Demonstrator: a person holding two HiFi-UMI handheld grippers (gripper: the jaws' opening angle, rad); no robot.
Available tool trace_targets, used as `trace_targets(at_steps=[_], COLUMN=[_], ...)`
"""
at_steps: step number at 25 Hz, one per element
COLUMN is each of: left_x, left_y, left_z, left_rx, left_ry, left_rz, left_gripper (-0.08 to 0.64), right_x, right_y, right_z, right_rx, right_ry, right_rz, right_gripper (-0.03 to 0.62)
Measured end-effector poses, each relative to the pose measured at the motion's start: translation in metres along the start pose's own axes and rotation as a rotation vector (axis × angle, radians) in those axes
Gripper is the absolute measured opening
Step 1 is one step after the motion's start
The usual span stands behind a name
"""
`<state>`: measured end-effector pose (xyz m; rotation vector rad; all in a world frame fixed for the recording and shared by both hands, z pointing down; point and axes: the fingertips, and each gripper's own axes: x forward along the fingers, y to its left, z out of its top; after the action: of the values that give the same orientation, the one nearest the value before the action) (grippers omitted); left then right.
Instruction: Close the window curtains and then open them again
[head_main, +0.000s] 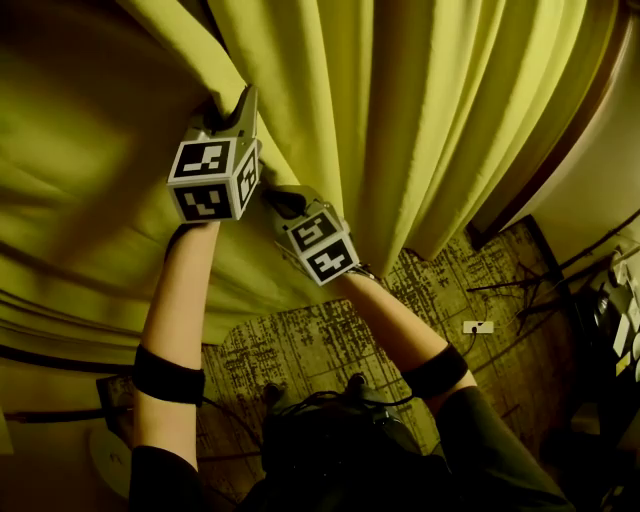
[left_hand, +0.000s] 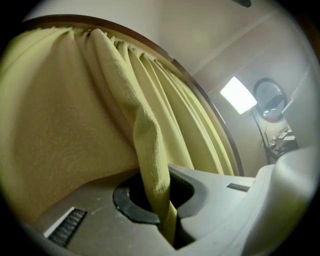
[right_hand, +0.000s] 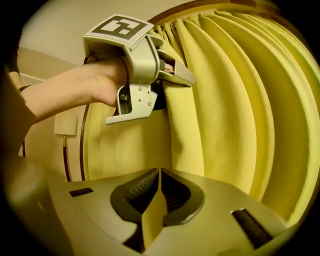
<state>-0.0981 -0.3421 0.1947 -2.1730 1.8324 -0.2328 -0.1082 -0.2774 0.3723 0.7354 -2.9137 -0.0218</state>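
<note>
From my head view the left gripper and right gripper meet the hanging yellow curtains side by side; only their own views show each clamped on a fold.

I count two grippers, the left gripper and the right gripper, each carrying one marker cube, so two cubes. Two forearms show, each wearing one dark band. The yellow curtain hangs in many folds; whether it is one panel or two I can't tell. I also count one curtain rail, one patterned rug and one bright light.
</note>
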Motion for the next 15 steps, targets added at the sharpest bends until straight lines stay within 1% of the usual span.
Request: trace_targets(at_steps=[4,9,11,14,15], left_x=[-0.028,-0.077,-0.101,-0.144,-0.160], left_y=[0.022,0.053,0.065,0.079,0.083], left_z=[-0.014,-0.039,-0.049,-0.071,-0.080], left_rx=[-0.027,-0.039,-0.049,-0.059,-0.064], left_ry=[0.023,0.057,0.070,0.099,0.111], left_rz=[0.068,0.152,0.171,0.184,0.189], left_gripper=[0.032,0.056,0.088,0.166,0.177], right_x=[-0.004,-0.011,-0.017,-0.027,-0.031], right_y=[0.006,0.019,0.032,0.055,0.064], right_z=[-0.016,-0.040,-0.043,-0.048,-0.053], right_rx=[0.011,0.051,0.066,0.071,0.075], right_ry=[-0.002,0.024,0.040,0.061,0.070], right_rz=[0.032,0.016,0.008,-0.013,-0.023], right_gripper=[0.029,0.029,0.029,0.029,0.029])
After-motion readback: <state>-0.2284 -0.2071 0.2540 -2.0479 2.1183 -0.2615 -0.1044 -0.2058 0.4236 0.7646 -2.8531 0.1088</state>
